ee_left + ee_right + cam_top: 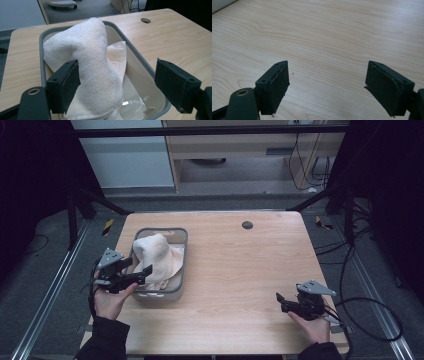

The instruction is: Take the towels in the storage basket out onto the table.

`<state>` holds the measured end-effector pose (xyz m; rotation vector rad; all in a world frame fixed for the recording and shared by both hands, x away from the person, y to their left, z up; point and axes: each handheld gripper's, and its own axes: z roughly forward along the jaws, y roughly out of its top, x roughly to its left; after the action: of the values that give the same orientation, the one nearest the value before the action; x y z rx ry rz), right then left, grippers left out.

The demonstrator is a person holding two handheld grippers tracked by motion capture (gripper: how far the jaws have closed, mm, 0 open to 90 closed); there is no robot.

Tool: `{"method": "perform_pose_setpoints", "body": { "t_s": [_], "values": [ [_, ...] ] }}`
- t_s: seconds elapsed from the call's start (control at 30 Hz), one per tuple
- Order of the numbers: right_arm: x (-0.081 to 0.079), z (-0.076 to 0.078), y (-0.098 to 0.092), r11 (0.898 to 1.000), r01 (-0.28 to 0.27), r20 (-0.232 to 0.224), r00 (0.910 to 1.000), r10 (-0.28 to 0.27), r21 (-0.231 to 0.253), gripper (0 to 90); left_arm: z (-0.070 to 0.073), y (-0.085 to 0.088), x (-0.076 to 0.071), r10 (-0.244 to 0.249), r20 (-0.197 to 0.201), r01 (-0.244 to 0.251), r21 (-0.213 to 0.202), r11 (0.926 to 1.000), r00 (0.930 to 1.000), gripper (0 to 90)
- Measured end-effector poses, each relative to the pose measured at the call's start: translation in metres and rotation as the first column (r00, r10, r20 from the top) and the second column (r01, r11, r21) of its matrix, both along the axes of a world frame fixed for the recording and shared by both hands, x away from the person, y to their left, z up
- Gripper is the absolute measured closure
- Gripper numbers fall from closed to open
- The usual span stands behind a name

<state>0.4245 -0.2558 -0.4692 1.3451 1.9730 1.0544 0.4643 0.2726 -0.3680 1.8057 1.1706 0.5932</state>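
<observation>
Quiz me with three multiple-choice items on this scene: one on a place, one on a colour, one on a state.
1. Where does the white terry towel lie?
A. in the grey plastic bin
B. on the floor
C. by the table's hole

2. What colour is the bin's rim?
A. red
B. grey
C. yellow

3. How stands the left tool?
A. shut on the towel
B. open
C. lying flat on the table

Key: 1 A, the towel bulges over the rim; 2 B, the rim is grey; 3 B, the jaws stand wide apart.
</observation>
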Motion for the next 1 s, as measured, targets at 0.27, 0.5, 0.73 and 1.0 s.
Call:
{"method": "perform_pose_setpoints", "body": {
  "t_s": [0.27,0.5,0.73,1.0],
  "values": [
    [0.001,0.000,0.000,1.000,-0.005,0.000,1.0000,0.005,-0.002,18.5,0.000,-0.009,0.014,-0.001,-0.022,0.002,0.040,0.9992,0.9998,19.4],
    [0.001,0.000,0.000,1.000,-0.005,-0.004,1.0000,0.005,0.002,18.2,-0.003,-0.014,0.025,0.008,-0.038,-0.006,0.058,0.9983,0.9993,19.1],
    [0.002,0.000,0.000,1.000,-0.009,-0.005,1.0000,0.009,0.001,17.9,-0.004,-0.014,0.034,0.028,-0.046,-0.025,0.057,0.9981,0.9985,19.1],
    [0.003,-0.001,0.000,1.000,-0.010,-0.013,0.9999,0.010,0.005,17.7,-0.006,-0.014,0.044,0.046,-0.062,-0.041,0.083,0.9957,0.9970,18.6]
  ]
}}
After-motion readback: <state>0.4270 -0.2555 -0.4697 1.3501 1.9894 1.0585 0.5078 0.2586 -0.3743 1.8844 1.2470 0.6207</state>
